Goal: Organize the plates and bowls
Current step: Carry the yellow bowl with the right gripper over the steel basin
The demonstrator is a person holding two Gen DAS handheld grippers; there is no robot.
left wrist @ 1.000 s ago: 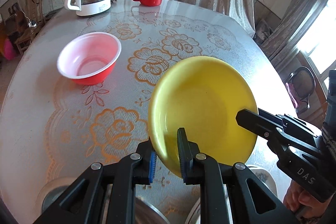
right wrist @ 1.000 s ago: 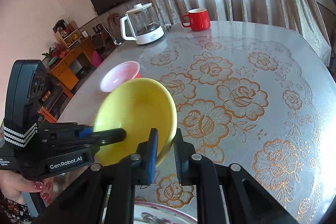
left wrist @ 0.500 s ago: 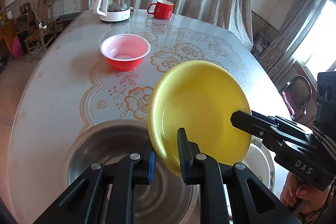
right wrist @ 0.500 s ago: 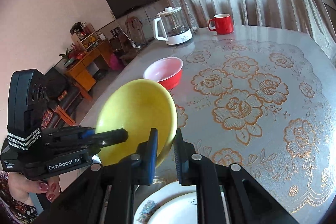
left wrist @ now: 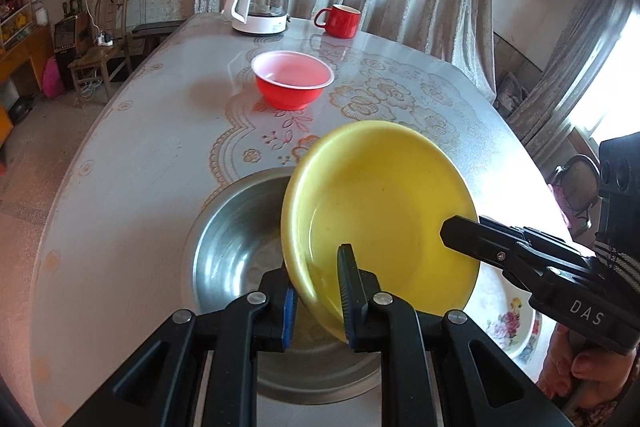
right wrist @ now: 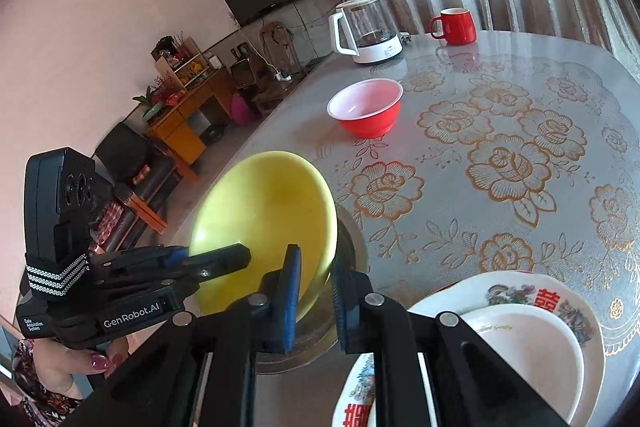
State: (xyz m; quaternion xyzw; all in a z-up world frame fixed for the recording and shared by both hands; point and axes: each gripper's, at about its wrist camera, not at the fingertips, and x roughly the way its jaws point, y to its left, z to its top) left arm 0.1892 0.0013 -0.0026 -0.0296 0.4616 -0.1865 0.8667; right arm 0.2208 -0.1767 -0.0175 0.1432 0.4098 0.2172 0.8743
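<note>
Both grippers hold a yellow bowl (left wrist: pixel 380 215) by its rim, tilted, above a large steel bowl (left wrist: pixel 236 247). My left gripper (left wrist: pixel 318 297) is shut on the near rim. My right gripper (right wrist: pixel 314 291) is shut on the opposite rim; it shows in the left wrist view (left wrist: pixel 520 255). The yellow bowl (right wrist: pixel 264 223) hides most of the steel bowl (right wrist: pixel 352 239) in the right wrist view. A red bowl (left wrist: pixel 294 83) with a white inside stands farther back (right wrist: pixel 366 109). White patterned plates (right wrist: pixel 532 343) are stacked at the near right.
A glass kettle (left wrist: pixel 262 5) and a red mug (left wrist: pixel 338 21) stand at the far table edge. The floral plate (left wrist: pixel 512 323) lies right of the steel bowl. The table (right wrist: pixel 500 163) has a floral cloth. Chairs and furniture stand beyond the left edge.
Both grippers carried the yellow bowl back toward the near edge. The steel bowl and the plates came into view beneath it. The red bowl now lies farther away.
</note>
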